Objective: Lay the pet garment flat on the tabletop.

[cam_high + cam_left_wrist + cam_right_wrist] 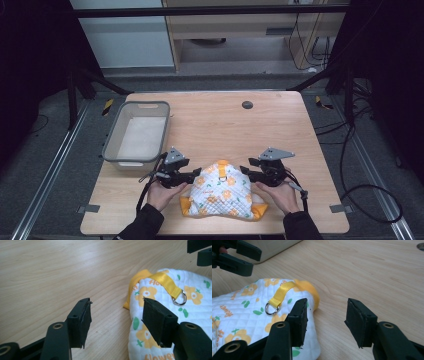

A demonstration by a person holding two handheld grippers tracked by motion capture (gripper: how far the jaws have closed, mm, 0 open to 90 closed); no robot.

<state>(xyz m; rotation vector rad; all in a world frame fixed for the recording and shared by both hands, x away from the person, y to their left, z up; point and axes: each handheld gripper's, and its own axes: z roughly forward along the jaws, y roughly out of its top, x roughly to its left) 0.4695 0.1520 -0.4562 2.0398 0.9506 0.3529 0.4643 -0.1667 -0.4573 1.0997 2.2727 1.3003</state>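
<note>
A small quilted white garment with orange flowers and yellow trim (222, 192) lies flat at the near middle of the light wooden table (280, 130), its yellow ribbon loop with a metal ring (179, 297) pointing away from the person. The left gripper (192, 176) and right gripper (248, 173) sit low at either side of its collar end, each held from below by a hand with the forearm coming up from the near edge. Both pairs of jaws stand apart, one jaw over the fabric edge, one over bare wood, gripping nothing. A grey plastic basket (114, 135) stands at the left edge of the table.
</note>
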